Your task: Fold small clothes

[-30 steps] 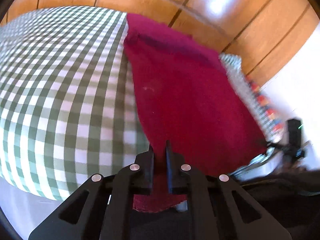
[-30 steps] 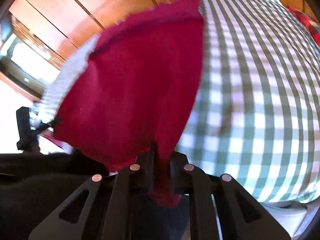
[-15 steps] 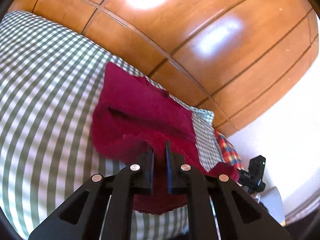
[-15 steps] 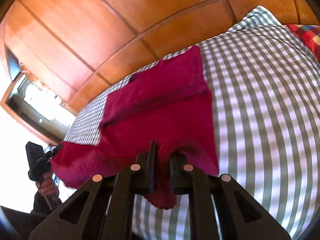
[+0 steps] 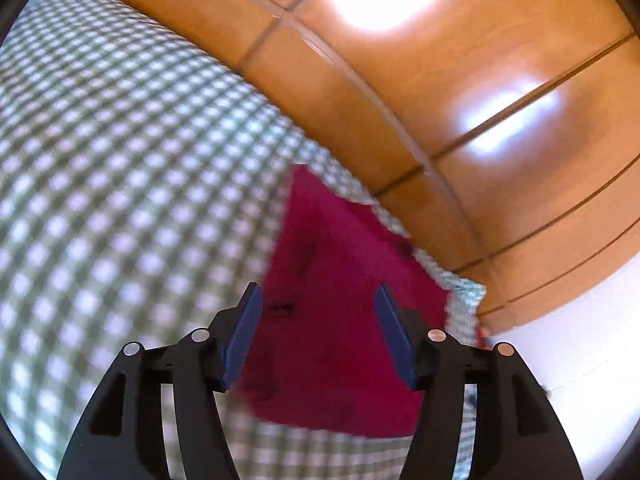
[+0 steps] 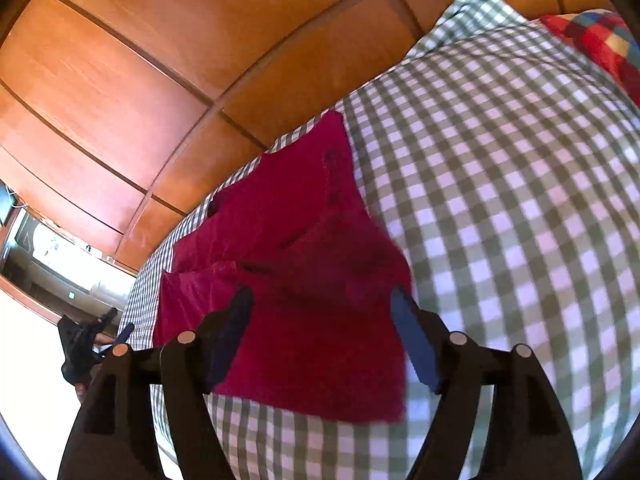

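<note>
Left wrist view: checked green-and-white bedcover [image 5: 120, 184] fills the left and centre of the frame, blurred. Its far edge runs diagonally from upper left to lower right, tight against a glossy wooden panel wall [image 5: 460, 92]. Open cover lies left of the garment; little room shows on the right, where the cover's corner ends at lower right beside a white wall [image 5: 580, 332].

Right wrist view: same bedcover [image 6: 500, 208] fills the right half, broad and free of other items. Wooden panel wall [image 6: 140, 80] takes the upper left. A red multicolour checked cloth [image 6: 600, 36] sits at the upper right edge of the frame. At lower left, beyond the bed edge, the other claw [image 6: 82, 344] is dimly seen as a dark shape; its state cannot be read from this view.

Red garment [image 5: 340, 312] lies on the bedcover close to the wall-side edge, folded over itself, with an upper layer edge visible across its middle in the right wrist view [image 6: 296, 280].

Left claw [image 5: 318, 332]: fingers spread wide apart, nothing between them; the garment lies beyond and below the gap, lower centre of frame.

Right claw [image 6: 320, 332]: fingers likewise spread apart, gripping nothing; the garment's near folded edge shows through the gap, lower centre.
</note>
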